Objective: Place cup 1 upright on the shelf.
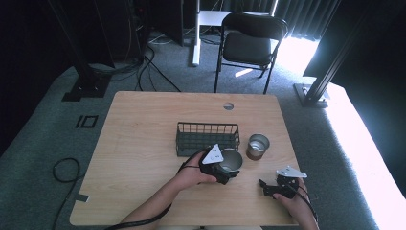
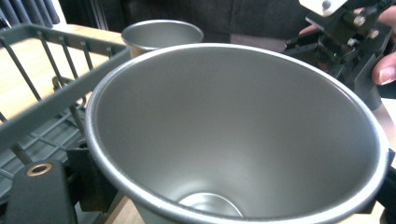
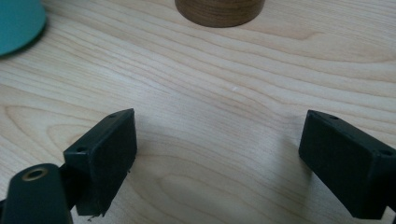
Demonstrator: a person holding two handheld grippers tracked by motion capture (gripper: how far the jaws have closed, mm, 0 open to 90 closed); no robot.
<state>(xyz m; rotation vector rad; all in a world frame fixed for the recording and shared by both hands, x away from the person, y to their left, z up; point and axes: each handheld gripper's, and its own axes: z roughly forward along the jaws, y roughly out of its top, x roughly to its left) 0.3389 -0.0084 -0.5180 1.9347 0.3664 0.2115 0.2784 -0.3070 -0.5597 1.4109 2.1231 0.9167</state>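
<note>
Steel cup [image 2: 233, 135], mouth tilted toward the left gripper's camera, pinched in the left gripper [image 1: 225, 170] near the worktop's [image 1: 143, 143] front edge, just in front of the wire basket [image 1: 207, 137]. Second steel cup [image 1: 258, 146] stands upright beside the basket's right end. Right gripper [image 3: 219, 163] spread wide, holding nothing, low over bare wood near the front right corner.

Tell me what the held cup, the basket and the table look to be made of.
Cup: brushed metal, likely steel, with a dull grey sheen and rolled rim.
Basket: dark coated wire, thin bars in a grid.
Table: pale wood or wood-look laminate; grain lines show.
</note>
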